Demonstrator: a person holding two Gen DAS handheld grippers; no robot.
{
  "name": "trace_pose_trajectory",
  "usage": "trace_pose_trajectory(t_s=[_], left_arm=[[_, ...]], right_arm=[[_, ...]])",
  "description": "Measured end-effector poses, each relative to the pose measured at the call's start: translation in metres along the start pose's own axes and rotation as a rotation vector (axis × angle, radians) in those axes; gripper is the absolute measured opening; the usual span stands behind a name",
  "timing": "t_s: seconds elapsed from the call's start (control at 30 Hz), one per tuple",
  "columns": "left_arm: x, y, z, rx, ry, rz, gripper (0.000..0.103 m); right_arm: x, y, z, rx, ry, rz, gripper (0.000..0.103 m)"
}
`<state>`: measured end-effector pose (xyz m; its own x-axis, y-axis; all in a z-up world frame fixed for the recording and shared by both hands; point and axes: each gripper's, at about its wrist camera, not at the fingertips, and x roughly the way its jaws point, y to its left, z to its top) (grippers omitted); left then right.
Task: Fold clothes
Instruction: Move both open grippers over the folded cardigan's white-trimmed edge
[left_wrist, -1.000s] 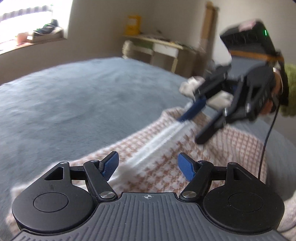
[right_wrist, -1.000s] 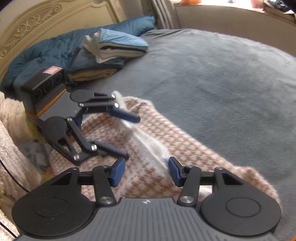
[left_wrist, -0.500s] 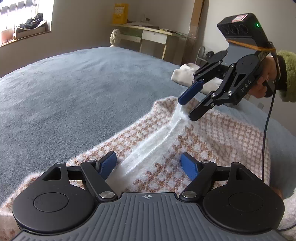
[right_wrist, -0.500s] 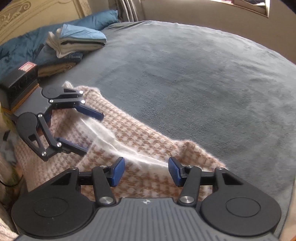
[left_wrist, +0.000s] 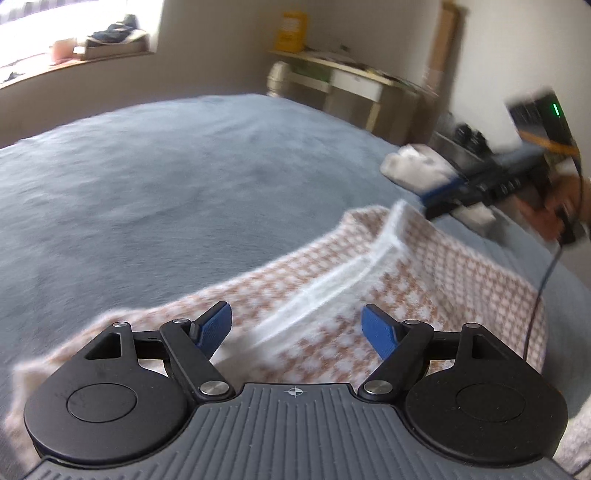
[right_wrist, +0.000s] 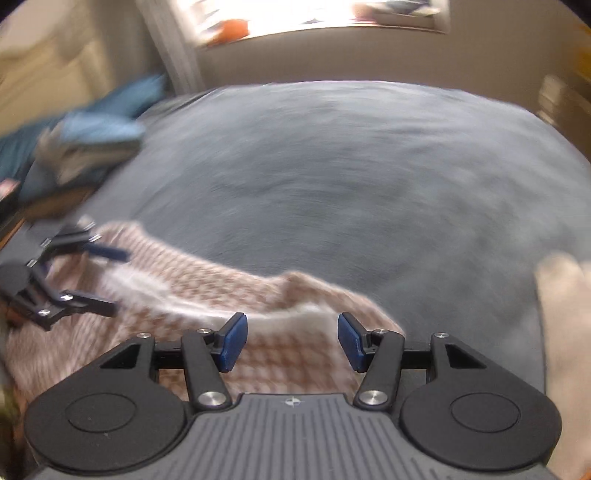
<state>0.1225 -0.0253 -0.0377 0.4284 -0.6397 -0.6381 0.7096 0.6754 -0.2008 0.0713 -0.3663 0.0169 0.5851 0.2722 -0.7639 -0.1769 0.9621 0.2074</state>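
Note:
A pink-brown and white houndstooth knit garment with a white band lies spread on the grey bed cover. My left gripper hovers open over one end of it, the white band running between its blue pads, which do not press on it. My right gripper stands open over the other end of the garment, with nothing pinched. Each gripper shows blurred in the other's view: the right gripper past the garment's far corner, the left gripper at the garment's left end.
A stack of folded clothes and blue bedding sit at the head of the bed. A white bundle lies beyond the garment. A cream fuzzy item is at the right edge. A desk stands past the bed.
The right gripper has moved along the garment away from the left one, and its view has swung round. The left gripper's jaws stand a little wider.

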Motion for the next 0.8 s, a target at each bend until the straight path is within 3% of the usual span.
trace_pose_trajectory(t_s=[0.17, 0.33, 0.53, 0.67, 0.8], left_arm=[[-0.034, 0.022, -0.01, -0.132, -0.031, 0.121, 0.078], [-0.059, 0.034, -0.021, -0.173, -0.025, 0.295, 0.078], [-0.059, 0.036, -0.034, -0.166, 0.1, 0.497, 0.078], [-0.055, 0.03, -0.037, -0.147, 0.143, 0.549, 0.079], [-0.043, 0.023, -0.036, -0.144, 0.169, 0.576, 0.099]], right_arm=[[-0.006, -0.018, -0.024, 0.125, -0.045, -0.026, 0.056], [0.003, -0.019, -0.029, 0.126, -0.073, -0.018, 0.053], [0.016, -0.012, -0.032, 0.158, -0.026, -0.077, 0.048], [0.006, 0.001, -0.036, 0.196, -0.055, -0.127, 0.05], [-0.007, 0.013, -0.04, 0.238, -0.08, -0.17, 0.061]])
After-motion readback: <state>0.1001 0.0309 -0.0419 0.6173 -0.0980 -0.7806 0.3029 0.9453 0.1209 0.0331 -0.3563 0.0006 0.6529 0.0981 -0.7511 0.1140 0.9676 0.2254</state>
